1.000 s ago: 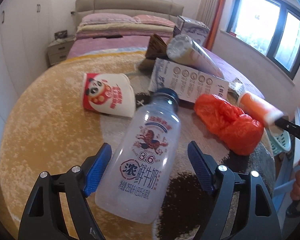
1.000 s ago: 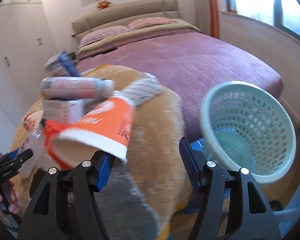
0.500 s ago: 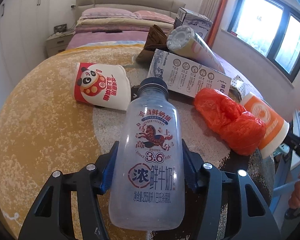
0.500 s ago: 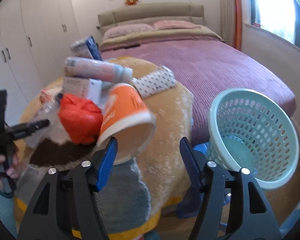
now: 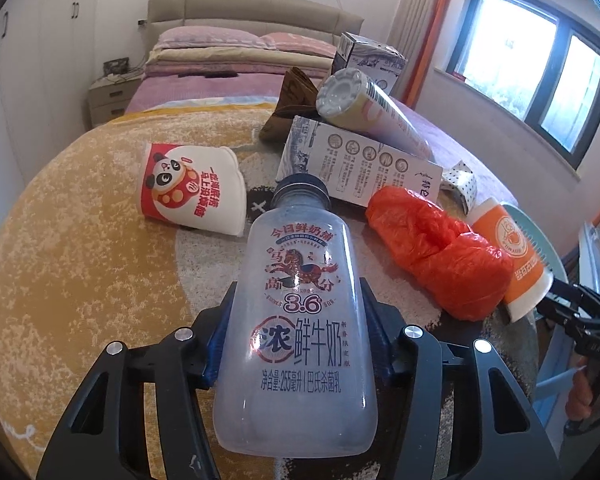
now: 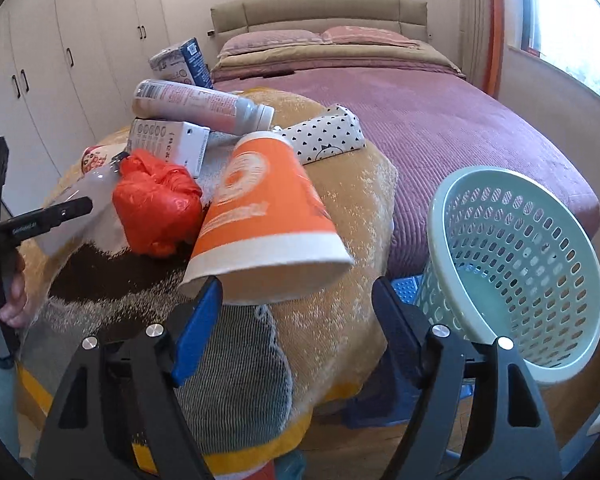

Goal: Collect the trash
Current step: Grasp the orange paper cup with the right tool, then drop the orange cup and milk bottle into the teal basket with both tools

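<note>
Left tongs point(image 5: 296, 344) clamped on milk bottle point(image 5: 298, 312), centre frame, gripped across the body for carrying. Right tongs point(image 6: 296, 300) spread apart around orange cup point(image 6: 264, 216), rim-first for grasping; basket point(image 6: 516, 264) waiting at right for drops.

Taking the milk bottle point(image 5: 296, 320) as landmark: the panda cup point(image 5: 192, 192) lies on the rug point(image 5: 80, 264) to its far left, the crumpled bag point(image 5: 440, 256) to its right, and the paper cup point(image 5: 516, 256) beyond that bag. Behind the bottle's cap lies a flat carton point(image 5: 360, 164) with a tube point(image 5: 376, 116) resting on it. The basket point(image 6: 516, 268) stands off the rug's edge, right of the paper cup.
</note>
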Demonstrator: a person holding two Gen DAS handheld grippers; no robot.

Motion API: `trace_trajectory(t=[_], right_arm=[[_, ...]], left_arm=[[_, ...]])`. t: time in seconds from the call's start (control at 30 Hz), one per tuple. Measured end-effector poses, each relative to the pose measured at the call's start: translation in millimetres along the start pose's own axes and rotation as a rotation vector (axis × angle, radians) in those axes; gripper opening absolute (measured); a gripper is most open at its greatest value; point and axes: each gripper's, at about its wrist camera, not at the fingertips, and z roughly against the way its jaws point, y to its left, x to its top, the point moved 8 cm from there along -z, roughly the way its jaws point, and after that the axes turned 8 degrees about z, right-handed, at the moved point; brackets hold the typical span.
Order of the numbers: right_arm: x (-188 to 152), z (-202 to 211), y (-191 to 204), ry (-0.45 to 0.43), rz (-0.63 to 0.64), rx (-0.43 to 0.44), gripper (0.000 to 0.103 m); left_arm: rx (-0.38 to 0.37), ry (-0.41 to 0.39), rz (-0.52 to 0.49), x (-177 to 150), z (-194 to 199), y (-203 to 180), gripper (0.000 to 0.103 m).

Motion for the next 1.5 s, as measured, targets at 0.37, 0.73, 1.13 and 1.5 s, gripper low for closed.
trace_trajectory(t=[0.37, 0.73, 1.13, 1.5], right_arm=[[20.7, -5.0, 0.9, -0.07, -0.129, 0.102, 0.074], [30.3, -40.1, 3.6, -0.031, -0.242, 0.122, 0.073], [42.9, -19.3, 16.9, -0.099, -0.22, 0.121, 0.008], [56.2, 40.7, 2.1, -0.226, -0.17, 0.034, 0.003]], left_arm=[[0.006, -0.024, 0.014, 1.3, 10.2, 1.0, 0.053], [-0.003, -0.012, 0.023, 0.5, 6.5, 3.7, 0.053], [-0.005, -0.031, 0.027, 2.5, 15.3, 4.6, 0.054], [-0.124, -0.193, -0.022, 25.4, 70.2, -45.8, 0.053]])
